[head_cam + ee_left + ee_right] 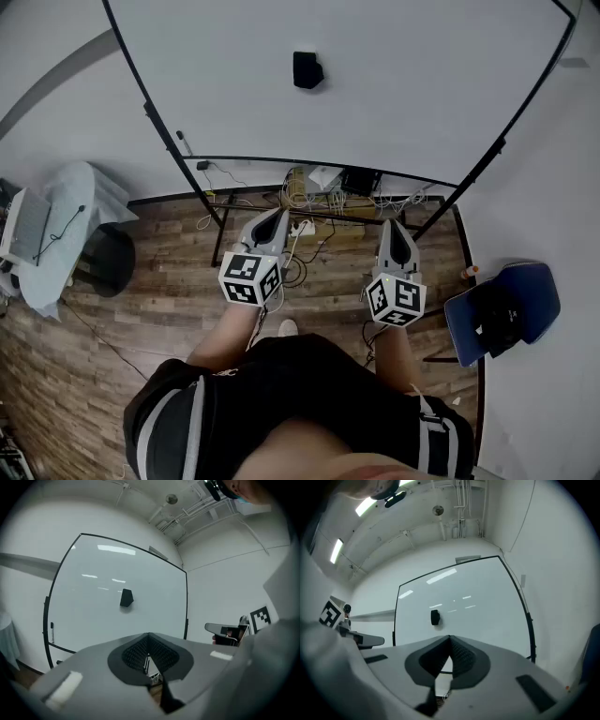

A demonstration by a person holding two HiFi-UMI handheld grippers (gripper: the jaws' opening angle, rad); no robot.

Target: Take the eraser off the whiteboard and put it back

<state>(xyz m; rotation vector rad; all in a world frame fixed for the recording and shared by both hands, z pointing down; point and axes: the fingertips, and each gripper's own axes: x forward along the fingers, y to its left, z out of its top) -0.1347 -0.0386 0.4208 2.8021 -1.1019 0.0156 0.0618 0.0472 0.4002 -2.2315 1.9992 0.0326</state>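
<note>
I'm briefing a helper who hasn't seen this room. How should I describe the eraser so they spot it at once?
Find the big black-framed whiteboard. The eraser is the small black block stuck near its middle, the only dark thing on the white face; the thin marker sits at the left edge.

No words, numbers, labels or brand names can be read in any view. The only printed marks are black-and-white square marker patterns. They stand on the faces of the cube (251,278) of the left hand-held gripper (277,217) and on the like cube of the right hand-held gripper (395,225). These patterns carry no letters or digits.
</note>
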